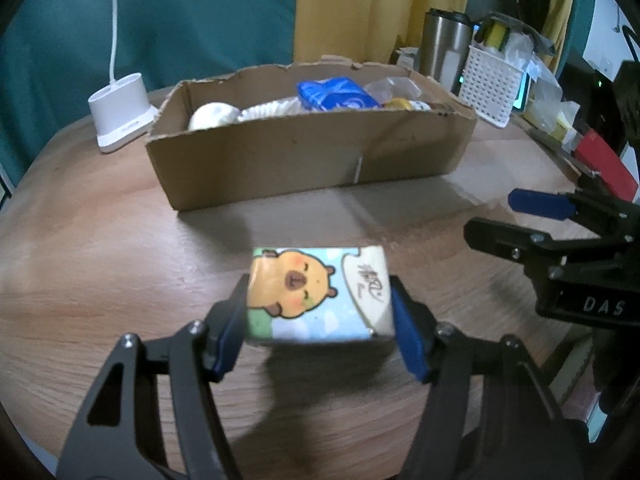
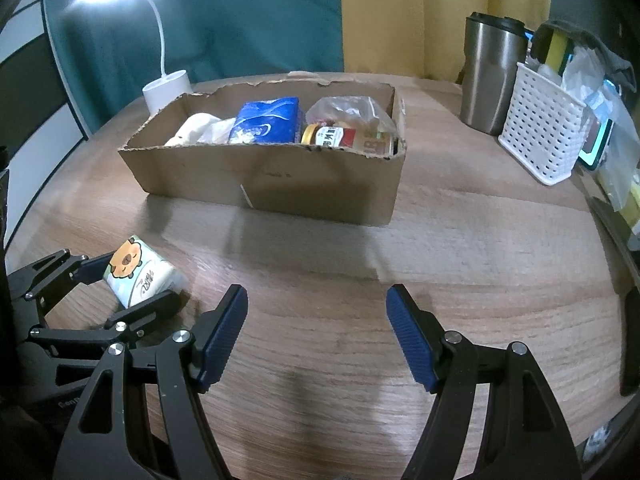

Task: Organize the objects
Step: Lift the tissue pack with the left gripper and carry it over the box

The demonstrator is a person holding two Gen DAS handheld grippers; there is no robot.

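A small tissue pack (image 1: 316, 292) printed with a yellow cartoon animal rests on the wooden table (image 1: 100, 260), in front of an open cardboard box (image 1: 304, 152). My left gripper (image 1: 318, 300) is shut on it, its blue pads pressed against both sides. In the right wrist view the same pack (image 2: 136, 276) sits in the left gripper (image 2: 138, 280) at the lower left. My right gripper (image 2: 316, 292) stands open over bare table with nothing between its fingers; it also appears at the right edge (image 1: 494, 216). The box (image 2: 320, 184) holds a blue tissue pack (image 2: 268, 120), a jar (image 2: 344, 138) and white items.
A white lamp base (image 1: 120, 108) stands left of the box. A steel tumbler (image 2: 490, 72) and a white perforated basket (image 2: 544, 132) full of packets stand at the back right. A red object (image 1: 608, 168) lies at the table's right edge.
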